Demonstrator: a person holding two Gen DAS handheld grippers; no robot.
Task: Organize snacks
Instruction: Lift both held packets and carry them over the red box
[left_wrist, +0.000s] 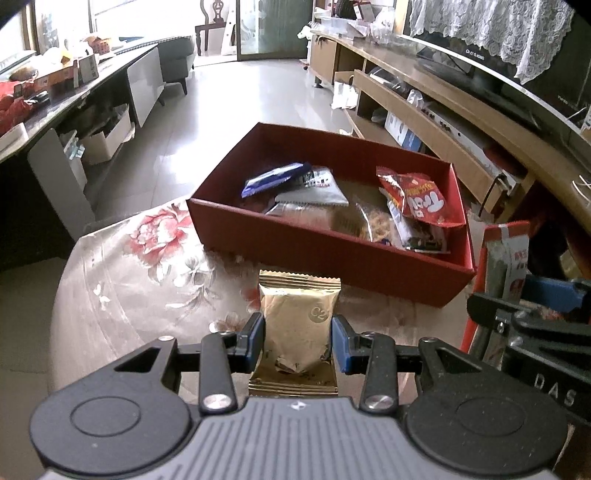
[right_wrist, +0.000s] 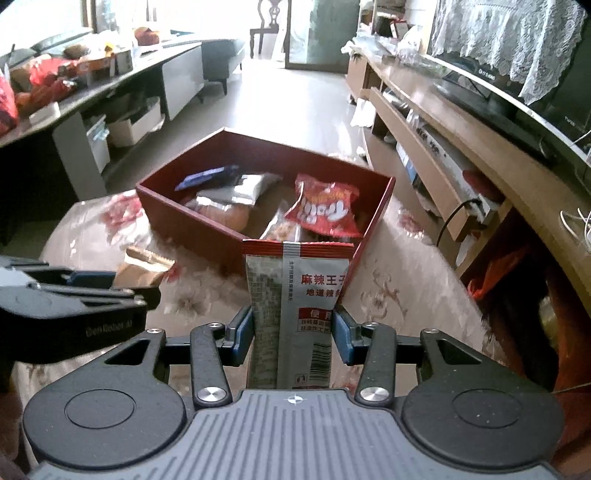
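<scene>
With the left gripper (left_wrist: 298, 341) clamped on a gold foil snack packet (left_wrist: 298, 332) and the right gripper (right_wrist: 293, 334) on a grey-and-red sachet (right_wrist: 295, 314), both short of the red cardboard box (left_wrist: 332, 251) ahead, slick wrappers may slip.

gold packet (left_wrist: 297, 325) and grey-red packet (right_wrist: 299, 317) held upright, red box (left_wrist: 332, 254) part-filled

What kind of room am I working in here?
Most likely a home living room: a TV on a long wooden console, a sofa by the far wall, and a floral-covered table holding the red snack box.
</scene>
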